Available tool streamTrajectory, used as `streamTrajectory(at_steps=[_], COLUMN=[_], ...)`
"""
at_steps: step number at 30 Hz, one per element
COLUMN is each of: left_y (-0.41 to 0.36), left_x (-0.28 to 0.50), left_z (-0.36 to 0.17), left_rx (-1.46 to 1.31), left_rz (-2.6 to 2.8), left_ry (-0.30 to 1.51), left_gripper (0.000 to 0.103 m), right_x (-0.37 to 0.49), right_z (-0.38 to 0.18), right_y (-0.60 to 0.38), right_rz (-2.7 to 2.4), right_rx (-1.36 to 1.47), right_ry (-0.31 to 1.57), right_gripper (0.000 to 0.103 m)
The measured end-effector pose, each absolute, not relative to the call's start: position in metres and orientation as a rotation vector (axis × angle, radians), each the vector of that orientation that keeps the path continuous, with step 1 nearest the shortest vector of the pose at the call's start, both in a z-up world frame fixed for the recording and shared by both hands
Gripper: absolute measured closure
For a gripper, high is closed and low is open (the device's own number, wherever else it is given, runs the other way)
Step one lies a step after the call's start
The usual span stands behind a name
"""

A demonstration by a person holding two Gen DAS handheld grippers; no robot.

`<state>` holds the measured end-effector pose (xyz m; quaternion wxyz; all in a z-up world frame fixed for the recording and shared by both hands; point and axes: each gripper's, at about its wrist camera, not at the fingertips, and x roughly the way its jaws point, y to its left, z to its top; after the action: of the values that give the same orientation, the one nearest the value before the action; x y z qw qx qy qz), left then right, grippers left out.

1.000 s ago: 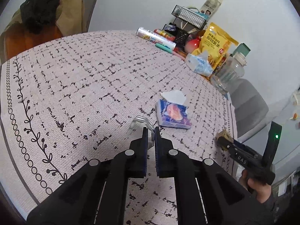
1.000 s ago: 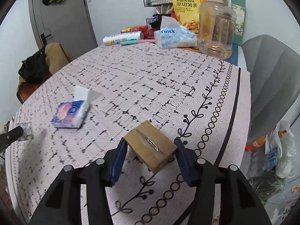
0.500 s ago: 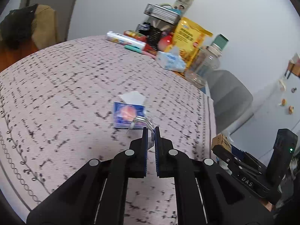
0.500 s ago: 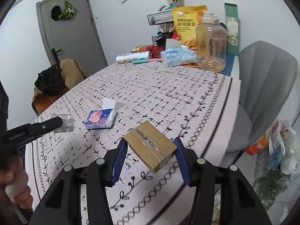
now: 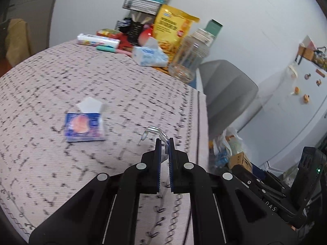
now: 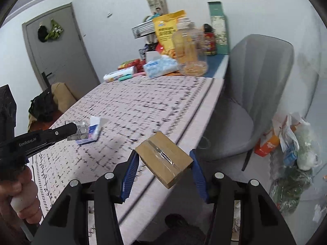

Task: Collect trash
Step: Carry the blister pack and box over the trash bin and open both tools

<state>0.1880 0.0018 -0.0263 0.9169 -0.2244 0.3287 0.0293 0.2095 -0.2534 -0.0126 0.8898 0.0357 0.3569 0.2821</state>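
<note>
My left gripper (image 5: 164, 140) is shut on an empty clear blister pack (image 5: 153, 133), held above the table near its right edge. From the right wrist view the same blister pack (image 6: 80, 130) sticks out of the left gripper (image 6: 74, 128). My right gripper (image 6: 164, 159) is shut on a small taped cardboard box (image 6: 164, 156), held in the air over the table's edge. That box (image 5: 239, 159) also appears low on the right in the left wrist view. A blue tissue packet (image 5: 84, 126) with a white sheet sticking out lies on the patterned tablecloth (image 5: 61, 81).
A grey chair (image 6: 253, 94) stands beside the table. On the floor past it lies a heap of bags and cartons (image 6: 290, 143). At the table's far end stand a clear jar (image 5: 190, 57), a yellow snack bag (image 5: 173, 26), a tissue pack (image 5: 149, 56) and other goods.
Both grippers have swung to the right and risen a little, carrying the blister pack and the box toward the table's edge. The chair and floor heap have come into view.
</note>
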Motion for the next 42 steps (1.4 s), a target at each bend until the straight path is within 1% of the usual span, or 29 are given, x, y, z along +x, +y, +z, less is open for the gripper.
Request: streamTrajectory(at_steps=[10, 21, 25, 27, 28, 29, 42], left_y=[-0.066, -0.151, -0.178, -0.188, -0.194, -0.2, -0.259], left_x=[0.226, 0.267, 0.275, 0.278, 0.279, 0.281, 0.299], left_z=[-0.03, -0.053, -0.061, -0.064, -0.066, -0.069, -0.106], left_rx=[-0.404, -0.319, -0.287, -0.274, -0.265, -0.259, -0.196], left_rz=[-0.068, -0.198, -0.229, -0.239, -0.246, -0.252, -0.339], left_ry=[0.736, 0.838, 0.87, 0.882, 0.89, 0.898, 1.017], left_gripper=[0.096, 0.096, 0.096, 0.096, 0.096, 0.096, 0.096], right_x=[0.222, 0.245, 0.248, 0.249, 0.248, 0.246, 0.224], right_z=[-0.037, -0.092, -0.11, -0.118, -0.121, -0.123, -0.142], right_y=[-0.321, -0.401, -0.418, -0.426, -0.43, -0.434, -0.5], right_rz=[0.453, 0.295, 0.276, 0.275, 0.271, 0.264, 0.165], right_rx=[0.16, 0.268, 0.289, 0.309, 0.316, 0.321, 0.425], right_ry=[0.774, 0.867, 0.89, 0.9, 0.898, 0.891, 0.892], right_gripper=[0.052, 0.052, 0.05, 0.042, 0.035, 0.03, 0.029])
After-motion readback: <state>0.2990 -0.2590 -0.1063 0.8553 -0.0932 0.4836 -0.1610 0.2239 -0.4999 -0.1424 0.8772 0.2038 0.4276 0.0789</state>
